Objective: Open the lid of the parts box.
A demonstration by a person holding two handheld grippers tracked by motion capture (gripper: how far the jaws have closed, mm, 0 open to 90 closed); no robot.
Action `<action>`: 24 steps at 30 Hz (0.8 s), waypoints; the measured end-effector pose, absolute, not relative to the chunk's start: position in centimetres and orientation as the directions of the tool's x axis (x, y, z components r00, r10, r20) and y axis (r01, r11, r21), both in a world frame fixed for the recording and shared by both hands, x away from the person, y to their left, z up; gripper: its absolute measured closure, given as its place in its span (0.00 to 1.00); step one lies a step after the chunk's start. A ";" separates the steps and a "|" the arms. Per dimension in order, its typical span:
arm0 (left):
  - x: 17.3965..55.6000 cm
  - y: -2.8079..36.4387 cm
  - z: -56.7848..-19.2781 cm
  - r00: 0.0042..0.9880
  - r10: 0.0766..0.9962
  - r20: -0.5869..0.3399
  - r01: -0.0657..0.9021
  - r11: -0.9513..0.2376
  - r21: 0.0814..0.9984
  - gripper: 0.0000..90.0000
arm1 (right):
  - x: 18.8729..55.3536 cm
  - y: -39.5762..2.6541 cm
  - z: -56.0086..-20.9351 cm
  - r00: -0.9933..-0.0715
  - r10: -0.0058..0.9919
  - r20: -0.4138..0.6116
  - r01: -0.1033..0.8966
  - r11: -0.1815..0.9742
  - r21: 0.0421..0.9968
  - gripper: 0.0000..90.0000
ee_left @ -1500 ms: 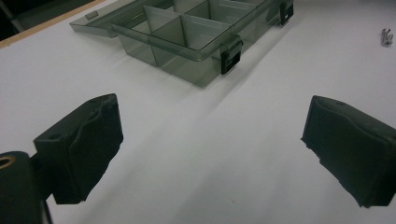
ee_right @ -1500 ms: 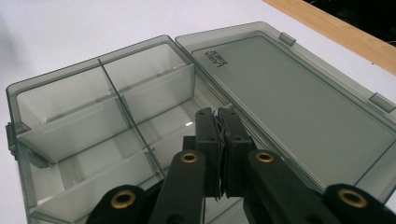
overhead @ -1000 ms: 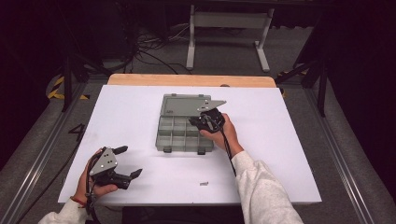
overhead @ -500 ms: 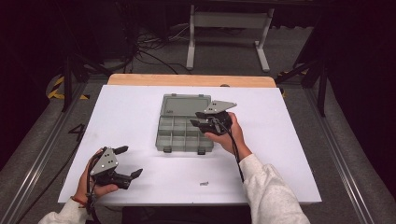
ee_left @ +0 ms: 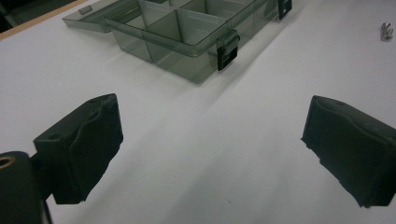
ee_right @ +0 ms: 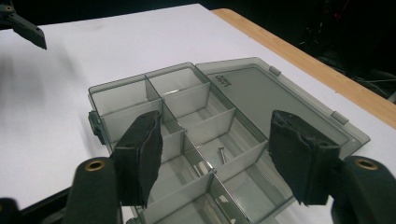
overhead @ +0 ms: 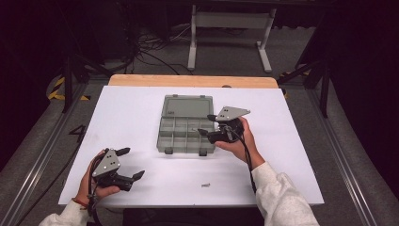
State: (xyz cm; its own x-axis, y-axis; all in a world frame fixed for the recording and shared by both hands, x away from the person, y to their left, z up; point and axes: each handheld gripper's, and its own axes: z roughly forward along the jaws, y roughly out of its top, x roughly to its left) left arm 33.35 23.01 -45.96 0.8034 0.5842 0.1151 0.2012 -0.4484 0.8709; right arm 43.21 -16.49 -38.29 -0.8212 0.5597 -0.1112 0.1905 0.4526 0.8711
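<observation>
Compartment box [overhead: 186, 126] sitting open mid-table on white table cover [overhead: 141, 108], slightly right of centre, lid laid flat on far side, two dark latches [ee_left: 227, 49] along near wall. Smoky clear plastic, divided into small compartments. Small screw [ee_right: 221, 154] lying inside one compartment, seen in right gripper view between the two pads, touching neither.

Right gripper [overhead: 209, 125] hovering at right edge of box, held in right hand [overhead: 240, 141], pointing left over the compartments. Jaws having just been opening, now standing well apart, nothing pinched between them; black pads [ee_right: 144, 149] framing the screw's compartment from above, clear of the dividers as far as can be told.

Left gripper [overhead: 131, 163] resting low at near left of table, held in left hand [overhead: 96, 183], well apart from box. Jaws spread wide, gripping nothing; in left gripper view, pads [ee_left: 88, 140] sitting over bare white cover, box farther off toward upper left.

Second loose screw [overhead: 205, 185] lying on white cover near the near edge, between the two hands, closer to right forearm; also showing as small metal piece [ee_left: 385, 31] at far right of left gripper view. Wooden table edge [overhead: 193, 80] showing along far side.
</observation>
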 end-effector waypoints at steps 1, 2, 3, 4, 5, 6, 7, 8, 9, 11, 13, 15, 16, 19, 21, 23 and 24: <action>33.3 23.0 -46.0 0.802 0.586 0.116 0.202 -0.448 0.871 0.06 | 43.0 -16.7 -38.2 -0.818 0.564 -0.116 0.186 0.449 0.874 0.35; 33.3 23.0 -46.0 0.802 0.586 0.116 0.202 -0.448 0.871 0.06 | 42.8 -17.0 -38.1 -0.812 0.570 -0.127 0.180 0.451 0.874 0.32; 33.3 23.1 -46.0 0.803 0.585 0.115 0.201 -0.447 0.871 0.06 | 42.6 -17.2 -38.1 -0.807 0.575 -0.136 0.176 0.453 0.874 0.29; 33.3 23.1 -46.0 0.802 0.586 0.116 0.201 -0.448 0.871 0.06 | 42.5 -17.4 -38.0 -0.803 0.579 -0.142 0.172 0.453 0.875 0.27; 33.3 23.0 -46.0 0.803 0.585 0.117 0.201 -0.449 0.871 0.06 | 42.4 -17.5 -38.0 -0.802 0.581 -0.141 0.172 0.451 0.876 0.26; 33.3 23.0 -46.0 0.804 0.584 0.117 0.200 -0.450 0.871 0.06 | 42.3 -17.7 -38.0 -0.801 0.582 -0.142 0.171 0.450 0.876 0.24; 33.3 23.0 -46.0 0.803 0.584 0.118 0.200 -0.450 0.871 0.06 | 42.2 -17.9 -38.0 -0.799 0.584 -0.146 0.170 0.451 0.876 0.22; 33.3 23.0 -45.9 0.802 0.586 0.117 0.201 -0.449 0.871 0.06 | 42.0 -18.1 -38.0 -0.796 0.586 -0.151 0.169 0.455 0.875 0.21; 33.3 23.1 -46.0 0.803 0.585 0.117 0.200 -0.449 0.871 0.06 | 42.0 -18.2 -38.0 -0.794 0.589 -0.155 0.170 0.458 0.872 0.20; 33.3 23.0 -46.0 0.803 0.584 0.117 0.200 -0.450 0.871 0.06 | 41.8 -18.3 -38.0 -0.792 0.591 -0.155 0.175 0.462 0.870 0.19; 33.3 23.0 -46.0 0.803 0.584 0.117 0.200 -0.450 0.870 0.06 | 41.6 -18.6 -38.1 -0.790 0.591 -0.163 0.175 0.472 0.864 0.18; 33.3 23.1 -45.9 0.803 0.585 0.118 0.199 -0.449 0.871 0.06 | 41.3 -18.8 -38.2 -0.787 0.593 -0.172 0.172 0.478 0.861 0.16; 33.3 23.1 -45.9 0.803 0.585 0.116 0.200 -0.448 0.871 0.06 | 41.1 -18.9 -38.3 -0.787 0.592 -0.171 0.172 0.478 0.862 0.16; 33.5 23.0 -45.9 0.806 0.582 0.110 0.199 -0.440 0.876 0.06 | 40.6 -19.3 -38.4 -0.787 0.591 -0.177 0.167 0.481 0.861 0.16; 33.7 23.0 -46.0 0.807 0.581 0.109 0.201 -0.444 0.873 0.06 | 40.2 -19.6 -38.5 -0.793 0.583 -0.174 0.161 0.477 0.864 0.16; 33.8 23.2 -46.1 0.808 0.579 0.105 0.204 -0.442 0.873 0.06 | 39.8 -19.9 -38.5 -0.793 0.583 -0.179 0.155 0.476 0.866 0.16; 33.8 23.3 -46.2 0.809 0.580 0.100 0.206 -0.439 0.875 0.06 | 39.6 -20.1 -38.6 -0.794 0.582 -0.179 0.154 0.476 0.866 0.16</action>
State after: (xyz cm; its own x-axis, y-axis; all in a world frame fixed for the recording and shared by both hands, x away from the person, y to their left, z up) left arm 33.85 23.27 -46.19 0.8087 0.5795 0.1005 0.2059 -0.4389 0.8746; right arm 39.62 -20.08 -38.58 -0.7936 0.5816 -0.1787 0.1539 0.4761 0.8658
